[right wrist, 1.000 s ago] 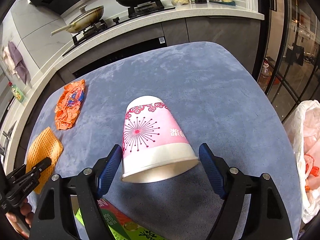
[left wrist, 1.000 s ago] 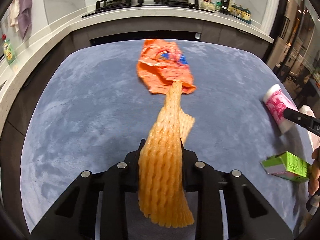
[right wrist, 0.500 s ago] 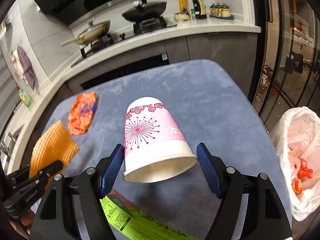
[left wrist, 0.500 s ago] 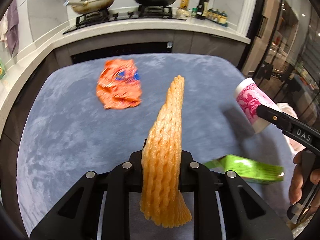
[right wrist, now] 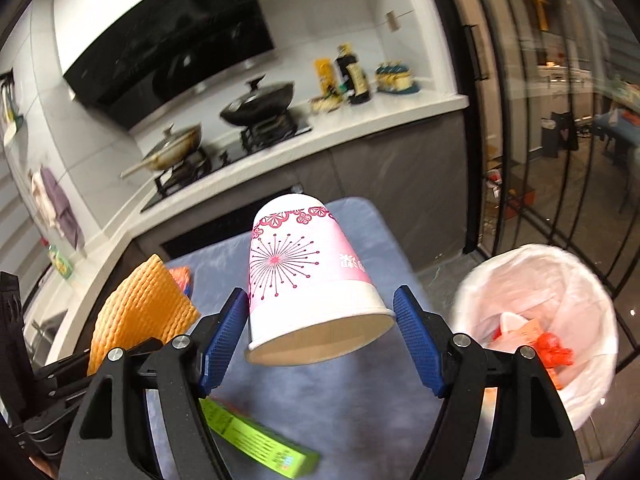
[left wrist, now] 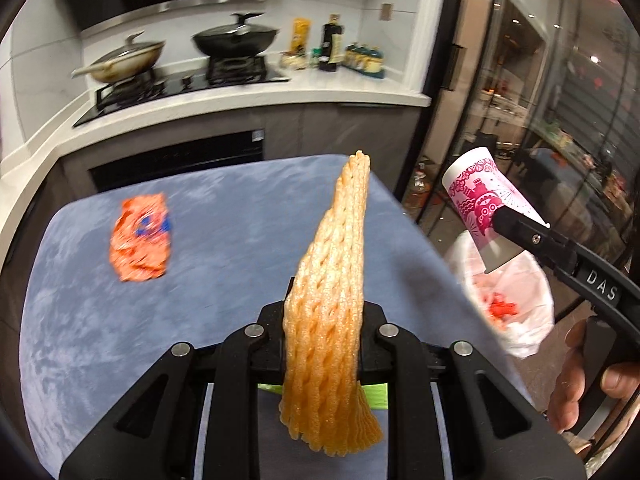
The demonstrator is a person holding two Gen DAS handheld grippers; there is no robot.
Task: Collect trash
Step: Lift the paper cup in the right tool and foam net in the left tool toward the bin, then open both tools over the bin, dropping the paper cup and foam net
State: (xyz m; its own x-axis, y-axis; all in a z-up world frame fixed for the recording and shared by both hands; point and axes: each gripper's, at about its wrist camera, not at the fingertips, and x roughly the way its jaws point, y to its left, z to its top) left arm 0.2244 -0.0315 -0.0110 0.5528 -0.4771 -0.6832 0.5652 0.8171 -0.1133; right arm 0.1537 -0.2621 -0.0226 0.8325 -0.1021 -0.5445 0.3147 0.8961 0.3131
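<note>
**Both grippers loaded above the table**

We take the table (left wrist: 120, 320) as our landmark, its top covered in grey-blue cloth. Behind it runs the kitchen counter (left wrist: 280, 96) with two pans on the stove. Off the table's right edge, lower down, sits the bin (right wrist: 536, 320), lined with a white bag, with scraps of red and orange rubbish inside.

Over the table's right part, our right gripper (right wrist: 320, 332) has its blue pads spread wide and pressed on either side of the rim of a pink paper cup (right wrist: 304, 276), which points bottom-forward, its mouth toward the camera. Over the table's near middle, our left gripper (left wrist: 324, 340) is nearly closed, pinching an orange foam net (left wrist: 336, 280) that stands up edge-on between the jaws and hangs below them.

An orange wrapper (left wrist: 140, 248) lies on the table's far left part. A green carton (right wrist: 256, 440) lies on the near edge, under the two grippers.
</note>
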